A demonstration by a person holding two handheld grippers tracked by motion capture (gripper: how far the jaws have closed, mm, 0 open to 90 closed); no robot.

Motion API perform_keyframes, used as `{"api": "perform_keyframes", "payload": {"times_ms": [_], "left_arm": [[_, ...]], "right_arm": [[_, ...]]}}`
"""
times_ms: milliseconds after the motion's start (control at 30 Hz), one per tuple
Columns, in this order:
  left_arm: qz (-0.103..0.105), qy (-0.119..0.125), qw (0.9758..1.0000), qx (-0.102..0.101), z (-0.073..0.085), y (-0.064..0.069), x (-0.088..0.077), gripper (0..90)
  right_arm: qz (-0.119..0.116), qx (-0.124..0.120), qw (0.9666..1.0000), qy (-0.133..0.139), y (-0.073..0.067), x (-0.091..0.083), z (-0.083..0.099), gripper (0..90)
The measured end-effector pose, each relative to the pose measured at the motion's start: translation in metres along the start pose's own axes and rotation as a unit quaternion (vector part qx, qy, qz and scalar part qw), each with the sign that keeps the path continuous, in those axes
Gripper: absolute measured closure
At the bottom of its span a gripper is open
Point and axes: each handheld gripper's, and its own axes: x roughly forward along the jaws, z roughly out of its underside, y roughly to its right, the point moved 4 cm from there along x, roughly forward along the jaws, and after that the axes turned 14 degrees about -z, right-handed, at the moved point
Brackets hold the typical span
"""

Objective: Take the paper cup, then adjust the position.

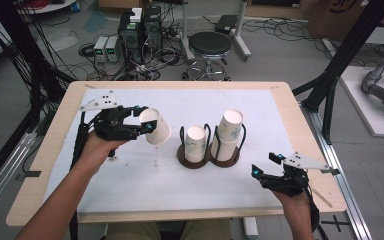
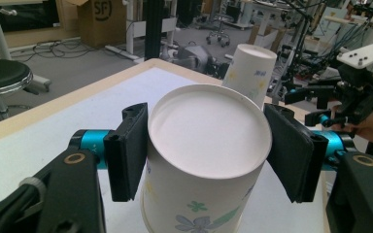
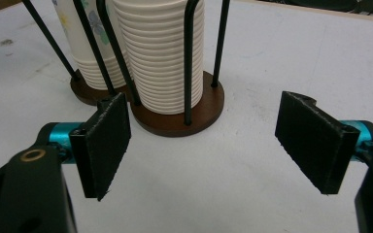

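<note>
Left gripper view: paper cup (image 2: 206,160) hides the table behind.

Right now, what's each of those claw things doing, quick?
Left gripper: jaws closed on a paper cup, held tilted above the table.
Right gripper: jaws open, holding nothing, near the cup holder.

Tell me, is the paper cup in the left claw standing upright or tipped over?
Tipped. The paper cup lies sideways in the left gripper, lifted off the table, its closed base facing that gripper's camera.
</note>
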Motion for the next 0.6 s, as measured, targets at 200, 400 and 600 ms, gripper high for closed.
{"api": "perform_keyframes", "payload": {"times_ms": [200,400,600], "left_arm": [[0.002,0.001,1.0000,0.005,0.008,0.002,-0.007,35.6],[0.007,0.001,0.9999,0.009,0.018,0.005,-0.014,35.6],[0.017,0.000,0.9998,0.014,0.032,0.010,-0.021,35.7]], "right_arm": [[-0.027,-0.017,0.9995,0.004,-0.009,0.001,-0.004,20.9],[-0.056,-0.036,0.9978,0.008,-0.022,0.007,-0.012,20.9],[-0.095,-0.052,0.9941,-0.001,-0.043,0.017,-0.018,20.9]]}}
